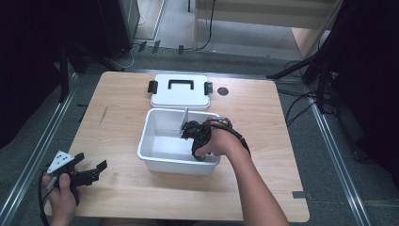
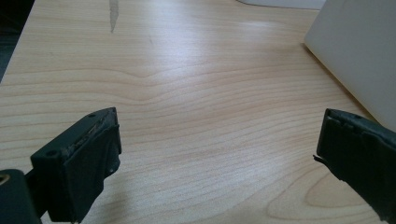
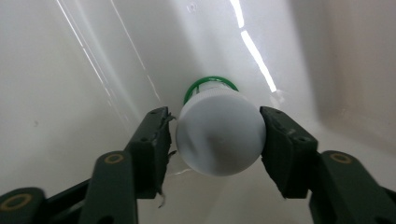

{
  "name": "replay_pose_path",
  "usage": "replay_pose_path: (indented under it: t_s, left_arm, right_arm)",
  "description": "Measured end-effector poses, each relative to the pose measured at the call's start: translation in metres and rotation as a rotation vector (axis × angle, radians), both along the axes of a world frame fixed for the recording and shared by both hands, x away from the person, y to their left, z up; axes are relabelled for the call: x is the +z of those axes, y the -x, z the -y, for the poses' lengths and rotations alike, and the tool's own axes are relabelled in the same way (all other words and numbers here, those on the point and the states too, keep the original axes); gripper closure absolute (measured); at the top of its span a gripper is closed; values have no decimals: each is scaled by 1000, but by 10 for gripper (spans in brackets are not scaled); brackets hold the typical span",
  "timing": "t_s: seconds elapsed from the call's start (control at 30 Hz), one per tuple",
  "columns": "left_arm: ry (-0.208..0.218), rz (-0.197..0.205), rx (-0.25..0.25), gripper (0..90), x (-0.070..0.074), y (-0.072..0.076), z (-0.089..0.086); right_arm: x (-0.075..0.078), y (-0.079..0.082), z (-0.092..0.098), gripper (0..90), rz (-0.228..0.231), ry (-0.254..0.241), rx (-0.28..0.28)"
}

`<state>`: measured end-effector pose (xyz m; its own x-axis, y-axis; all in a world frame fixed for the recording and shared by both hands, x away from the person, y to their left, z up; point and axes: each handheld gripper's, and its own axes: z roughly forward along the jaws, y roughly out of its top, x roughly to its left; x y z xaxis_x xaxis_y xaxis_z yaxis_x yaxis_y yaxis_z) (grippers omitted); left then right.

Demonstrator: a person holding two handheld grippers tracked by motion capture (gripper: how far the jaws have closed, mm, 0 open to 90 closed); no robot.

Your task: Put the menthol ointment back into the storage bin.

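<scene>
Reaching down into the box, the right gripper (image 3: pixel 217 135) has its two black jaws on either side of a small bottle with a round white cap and a green ring below it (image 3: pixel 218 133). In the right gripper view the right pad meets the cap, while a thin gap seems to show at the left pad, so the grip looks slack or just let go; I cannot tell for sure whether the pads press. The bottle sits low inside the open white plastic storage box (image 1: pixel 155 157), close to its pale floor and wall, on the right side as the high view shows it.

Judging from this, putting the bottle into the box looks nearly done: it is inside, and what is left is to free the jaws fully and lift the hand out. After that, the flat white lid with a black handle and black clips (image 1: pixel 181 92), lying on the light wooden table (image 1: pixel 263 122) just behind the box, would go on.

Out at the near left corner, the left gripper (image 2: pixel 217 144) rests with jaws wide and nothing between them.
</scene>
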<state>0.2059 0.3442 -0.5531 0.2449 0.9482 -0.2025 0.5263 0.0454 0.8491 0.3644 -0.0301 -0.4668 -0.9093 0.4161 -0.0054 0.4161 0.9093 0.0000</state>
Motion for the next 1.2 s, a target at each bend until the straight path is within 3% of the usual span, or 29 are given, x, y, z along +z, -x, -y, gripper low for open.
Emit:
replay_pose_path:
  t_s: [0.27, 0.4, 0.43, 0.47, 0.67, 0.9, 1.2]
  left_arm:
    - [-2, -4, -4, 6, 0, 0, 0]
    - [-2, -3, -3, 7, 0, 0, 0]
    - [-1, -3, -2, 7, 0, 0, 0]
    - [1, -2, 0, 7, 0, 0, 0]
    - [-6, -4, -4, 7, 0, 0, 0]
    - [-8, -4, -2, 7, 0, 0, 0]
    - [-10, -5, -4, 6, 0, 0, 1]
  right_arm:
    - [20, 4, 6, 339, 30, -58, -17]
    - [40, 7, 13, 321, 57, -77, -10]
    - [52, 8, 17, 317, 75, -93, -21]
    - [52, 8, 17, 317, 75, -93, -21]
    - [88, 14, 37, 297, 103, -162, -40]
    - [108, 19, 61, 280, 132, -175, -73]
    - [112, 22, 95, 264, 150, -159, -124]
